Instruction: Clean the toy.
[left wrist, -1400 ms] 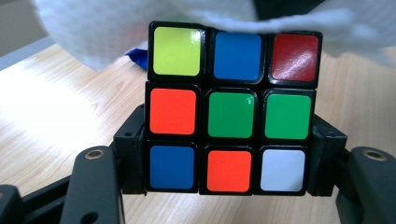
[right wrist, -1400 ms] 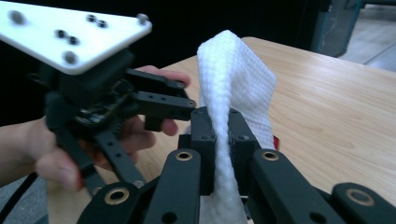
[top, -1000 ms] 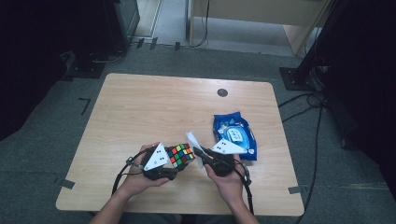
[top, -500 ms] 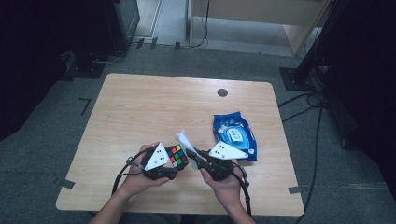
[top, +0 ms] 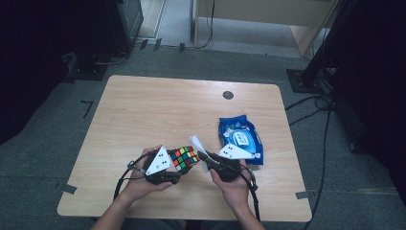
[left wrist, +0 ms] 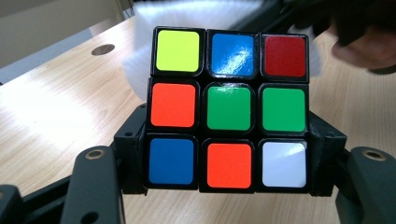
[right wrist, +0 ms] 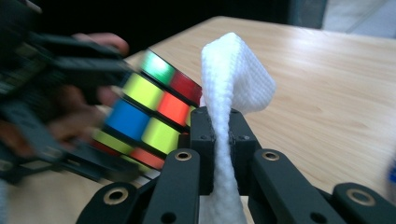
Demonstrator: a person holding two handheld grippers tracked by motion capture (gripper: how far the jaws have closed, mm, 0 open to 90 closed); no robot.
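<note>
A scrambled Rubik's cube (top: 183,157) (left wrist: 229,109) (right wrist: 149,116) is held above the table's front, with my left gripper (top: 178,165) (left wrist: 229,163) shut on its two sides. My right gripper (top: 203,158) (right wrist: 219,133) is shut on a white wet wipe (top: 197,145) (right wrist: 233,88), which stands up between its jaws. The wipe hangs just right of the cube, close to its far face; in the left gripper view the white wipe (left wrist: 140,70) shows behind the cube. I cannot tell whether wipe and cube touch.
A blue pack of wet wipes (top: 241,139) lies on the wooden table (top: 158,110) just right of my right hand. A round dark grommet (top: 228,95) sits near the table's far edge. Cables trail from both grippers over the front edge.
The right gripper with the wipe has drawn a little away from the cube and back near it; the wipe's free end now stands more upright. The left gripper and cube have barely shifted.
</note>
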